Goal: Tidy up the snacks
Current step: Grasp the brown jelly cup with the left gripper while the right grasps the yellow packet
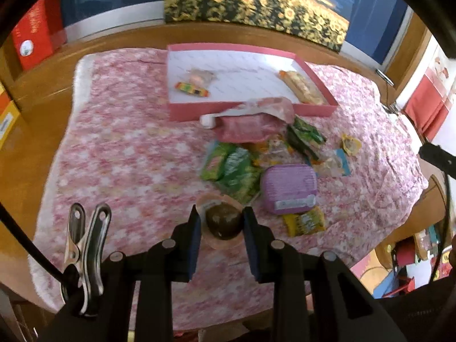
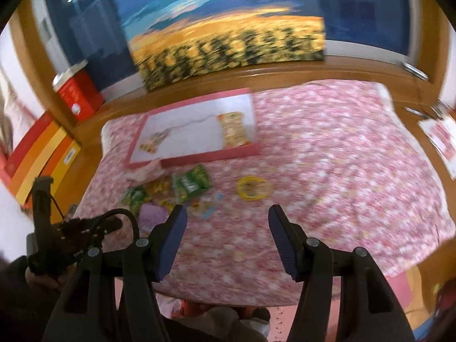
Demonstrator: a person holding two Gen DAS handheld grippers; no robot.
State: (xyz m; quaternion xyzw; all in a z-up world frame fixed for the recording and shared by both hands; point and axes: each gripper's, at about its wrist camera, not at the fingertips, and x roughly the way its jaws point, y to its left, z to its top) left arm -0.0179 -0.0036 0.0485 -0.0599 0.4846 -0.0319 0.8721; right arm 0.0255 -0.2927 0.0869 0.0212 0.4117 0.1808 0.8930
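Right view blurred, packet labels unreadable. Left tool pinching round dark-filled snack cup, lower centre. Right tool spread, holding nothing.

Sunflower painting behind floral cloth; red box left.

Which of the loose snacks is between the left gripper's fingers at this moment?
The round dark snack in a clear peach wrapper, which the left gripper has closed on. The green packets and yellow packet lie untouched on the floral cloth.
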